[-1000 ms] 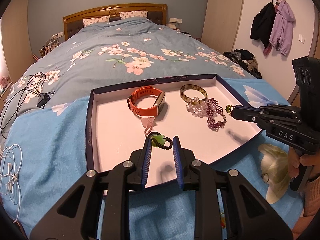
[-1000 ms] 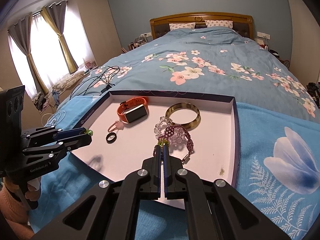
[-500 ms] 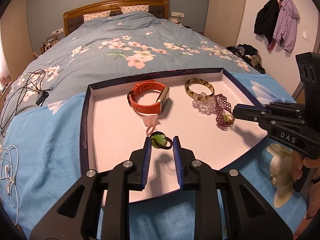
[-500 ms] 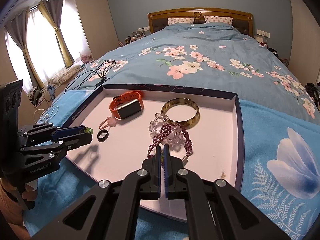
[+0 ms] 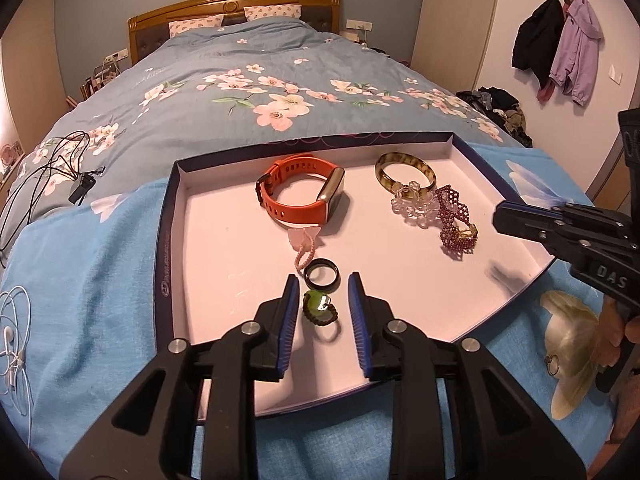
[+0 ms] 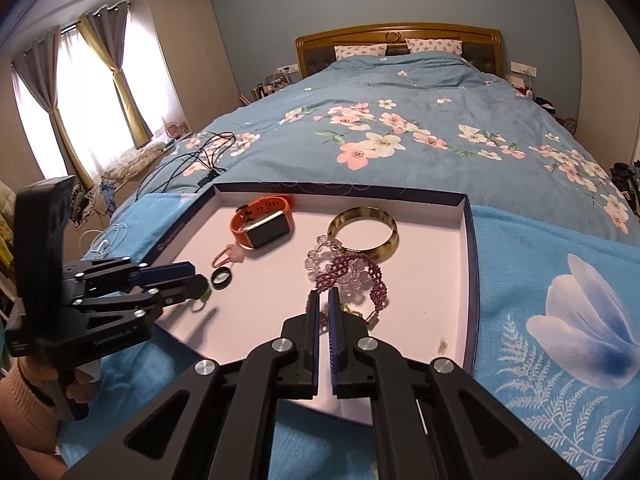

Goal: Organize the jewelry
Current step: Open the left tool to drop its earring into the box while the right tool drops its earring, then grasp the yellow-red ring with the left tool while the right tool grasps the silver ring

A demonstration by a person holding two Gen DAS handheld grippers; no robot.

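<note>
Over the tray (image 5: 172, 240), your left gripper (image 5: 323, 300) was just opening, green ring (image 5: 318, 308) loose between its jaws; right gripper (image 6: 323, 312) was closed, empty.

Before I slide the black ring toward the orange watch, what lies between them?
A small pink charm on a cord lies between the black ring and the orange watch, clearest in the left wrist view.

Glossy black ring (image 5: 322, 275) (smooth)
</note>
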